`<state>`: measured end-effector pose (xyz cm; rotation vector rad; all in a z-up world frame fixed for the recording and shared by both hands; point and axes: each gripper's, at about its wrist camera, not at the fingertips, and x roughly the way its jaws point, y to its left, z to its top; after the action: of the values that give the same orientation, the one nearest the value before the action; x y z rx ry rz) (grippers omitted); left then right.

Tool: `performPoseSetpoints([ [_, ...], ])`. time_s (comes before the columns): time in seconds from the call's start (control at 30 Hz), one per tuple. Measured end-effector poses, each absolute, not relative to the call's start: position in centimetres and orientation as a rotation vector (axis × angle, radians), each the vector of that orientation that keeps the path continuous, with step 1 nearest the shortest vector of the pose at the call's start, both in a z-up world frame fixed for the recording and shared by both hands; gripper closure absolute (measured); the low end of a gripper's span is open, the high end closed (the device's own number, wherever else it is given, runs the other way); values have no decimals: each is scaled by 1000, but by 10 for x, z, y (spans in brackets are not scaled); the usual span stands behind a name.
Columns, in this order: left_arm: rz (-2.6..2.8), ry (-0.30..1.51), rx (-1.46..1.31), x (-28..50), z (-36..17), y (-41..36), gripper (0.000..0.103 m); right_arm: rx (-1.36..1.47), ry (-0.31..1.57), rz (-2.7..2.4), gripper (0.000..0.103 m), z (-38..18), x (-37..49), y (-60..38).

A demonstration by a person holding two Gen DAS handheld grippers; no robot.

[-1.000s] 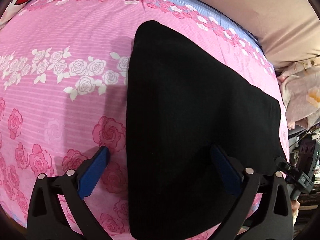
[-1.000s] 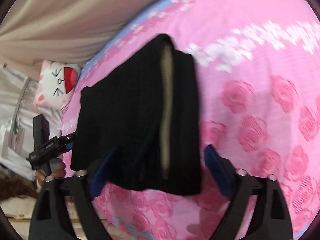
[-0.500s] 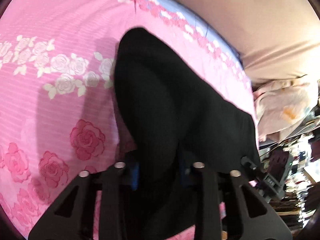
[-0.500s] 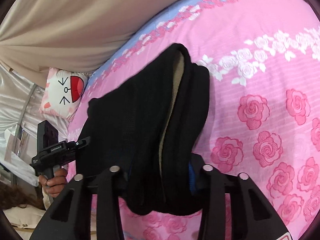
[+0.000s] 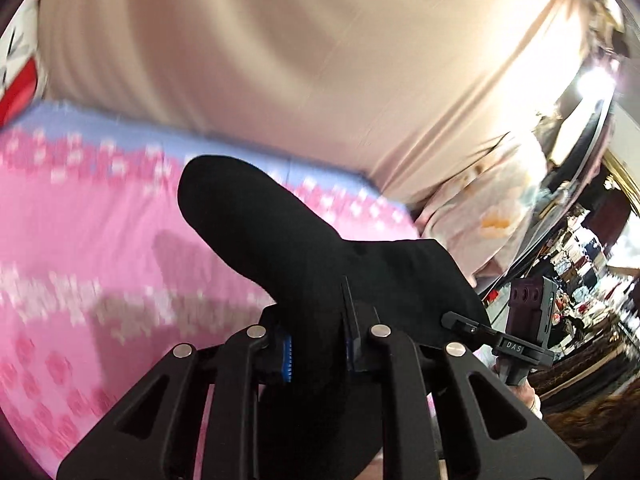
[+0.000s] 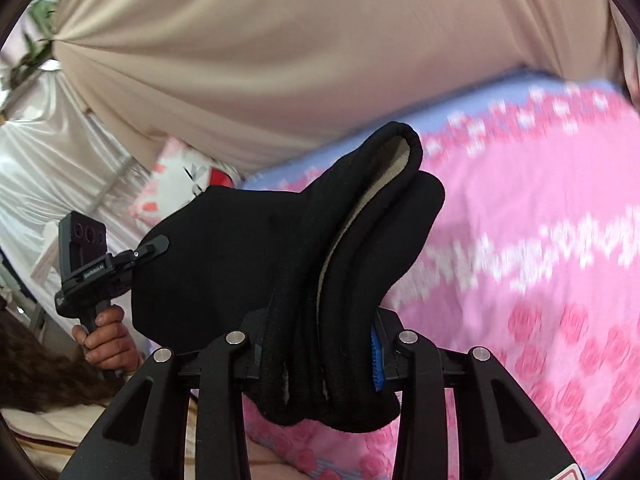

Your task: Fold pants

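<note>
The black pants (image 5: 304, 264) with a cream fleece lining (image 6: 360, 216) hang folded in the air above the pink rose bedspread (image 5: 80, 264). My left gripper (image 5: 318, 354) is shut on one near edge of the bundle. My right gripper (image 6: 320, 356) is shut on the other thick, layered edge of the pants (image 6: 248, 264). The far end of the cloth sticks out past both grippers, clear of the bed. Blue pads (image 6: 376, 364) show beside the pinched cloth. The opposite gripper's mount (image 6: 88, 256) shows at each view's edge.
A beige curtain (image 5: 280, 60) hangs behind the bed. A white cat-face pillow (image 6: 184, 184) lies at the head end. Crumpled pale bedding (image 5: 492, 208) sits at the bed's right side, with cluttered shelves (image 5: 580, 280) beyond. A hand (image 6: 104, 340) grips the left tool.
Both grippers closed on the near edge of the folded pants and lifted it off the bed. Both views tilted upward, so the curtain now fills the top.
</note>
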<state>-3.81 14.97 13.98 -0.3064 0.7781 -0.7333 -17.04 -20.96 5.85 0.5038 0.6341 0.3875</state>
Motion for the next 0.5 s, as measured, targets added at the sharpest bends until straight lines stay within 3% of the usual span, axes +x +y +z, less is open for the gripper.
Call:
performPoseSetpoints([
  [0.3, -729, 438, -168, -33, 231, 138, 86, 269, 283, 389, 69, 172, -153, -204],
  [0.5, -654, 288, -121, 9, 253, 120, 84, 258, 138, 392, 69, 192, -94, -222],
])
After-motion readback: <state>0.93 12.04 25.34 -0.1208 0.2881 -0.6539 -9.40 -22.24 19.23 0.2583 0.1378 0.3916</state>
